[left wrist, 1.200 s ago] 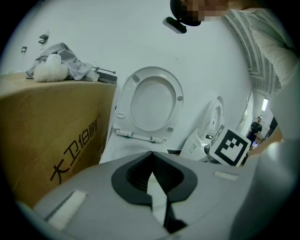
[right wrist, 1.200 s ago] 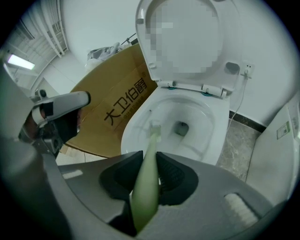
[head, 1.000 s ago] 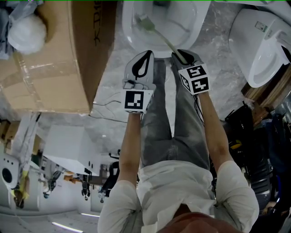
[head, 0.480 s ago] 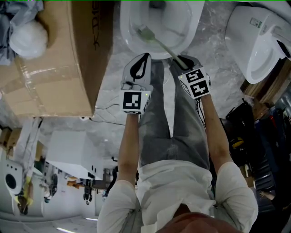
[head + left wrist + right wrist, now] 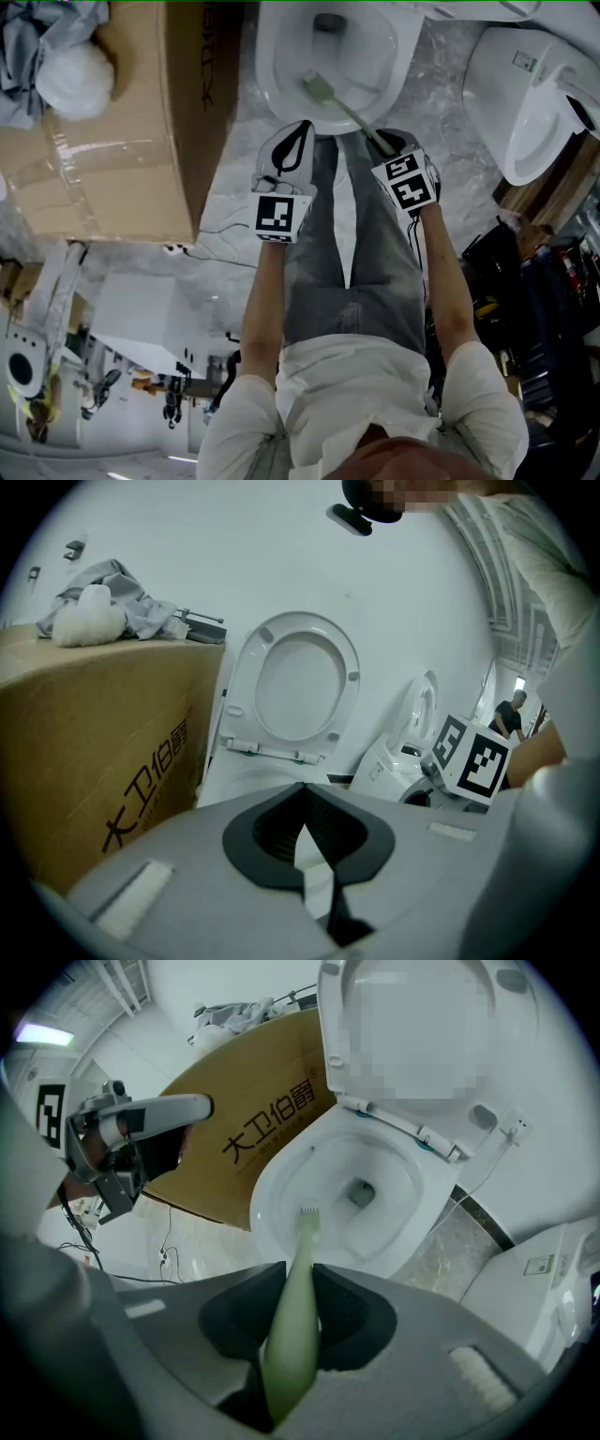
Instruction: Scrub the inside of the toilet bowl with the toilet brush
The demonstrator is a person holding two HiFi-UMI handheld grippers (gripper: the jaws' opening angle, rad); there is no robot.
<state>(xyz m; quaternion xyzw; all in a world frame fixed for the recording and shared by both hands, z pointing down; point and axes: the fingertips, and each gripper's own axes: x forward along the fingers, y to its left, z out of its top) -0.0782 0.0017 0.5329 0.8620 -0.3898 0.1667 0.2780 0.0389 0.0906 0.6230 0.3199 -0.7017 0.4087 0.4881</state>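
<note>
A white toilet bowl [image 5: 281,56] lies at the top of the head view, its seat and lid [image 5: 298,682] raised. My right gripper [image 5: 377,138] is shut on the pale green toilet brush handle [image 5: 289,1335]. The brush head [image 5: 318,89] rests inside the bowl against the near wall, short of the drain [image 5: 363,1192]. In the right gripper view the brush head [image 5: 308,1215] points into the bowl [image 5: 272,1185] from my right gripper [image 5: 298,1274]. My left gripper [image 5: 298,128] hangs beside the bowl's front rim, shut and empty. Its jaws [image 5: 302,794] meet at the tips.
A large cardboard box [image 5: 112,131] stands left of the toilet, with a white bundle [image 5: 75,75] and grey cloth on top. A second toilet [image 5: 534,94] stands to the right. Thin cables [image 5: 220,220] lie on the marble floor. Dark bags [image 5: 525,281] crowd the right side.
The brush head has slid back from the bowl's left side toward its near wall. Both grippers have kept their grip state, and the left one has stayed beside the rim.
</note>
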